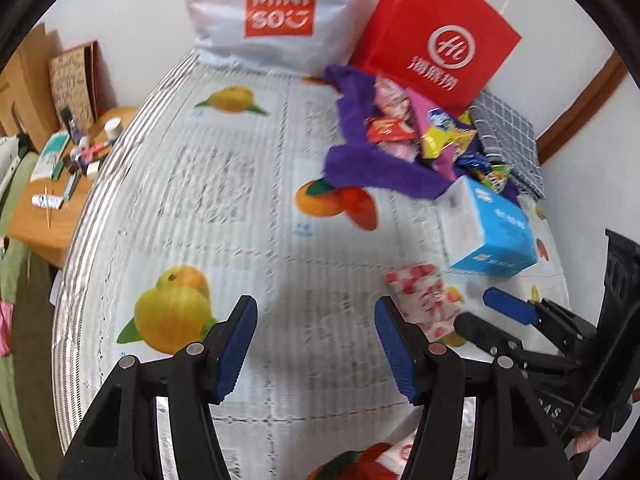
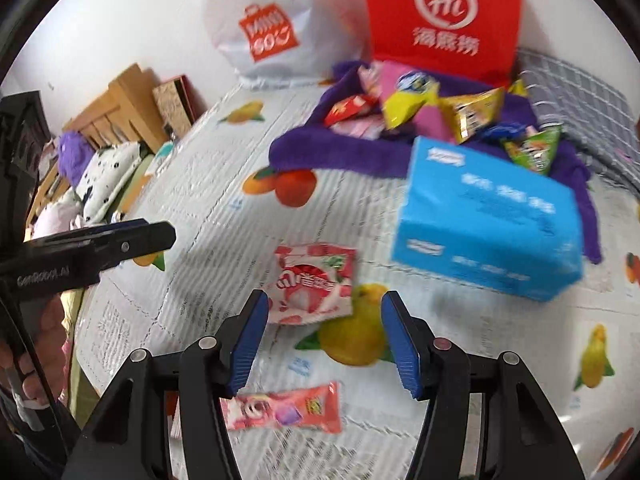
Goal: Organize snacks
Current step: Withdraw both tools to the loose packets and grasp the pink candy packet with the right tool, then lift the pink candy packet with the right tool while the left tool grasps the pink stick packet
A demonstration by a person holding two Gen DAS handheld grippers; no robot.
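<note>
A pink-and-white snack packet (image 2: 316,284) lies flat on the fruit-print table cover (image 2: 200,184). My right gripper (image 2: 324,304) hovers open just short of it, with nothing between the pads. A longer pink packet (image 2: 288,404) lies under that gripper. In the left wrist view the same pink-and-white packet (image 1: 420,292) sits to the right of my left gripper (image 1: 316,308), which is open over bare cover. The right gripper (image 1: 474,308) shows there beside the packet. A blue box (image 2: 488,220) stands behind, and several snacks (image 2: 440,108) lie heaped on a purple cloth (image 2: 340,152).
A red paper bag (image 2: 444,12) and a white shopping bag (image 2: 272,28) lean on the back wall. A grey checked cloth (image 1: 508,140) lies at the back right. A wooden side table (image 1: 36,232) with small items stands past the left edge. Pillows (image 2: 108,176) lie beyond it.
</note>
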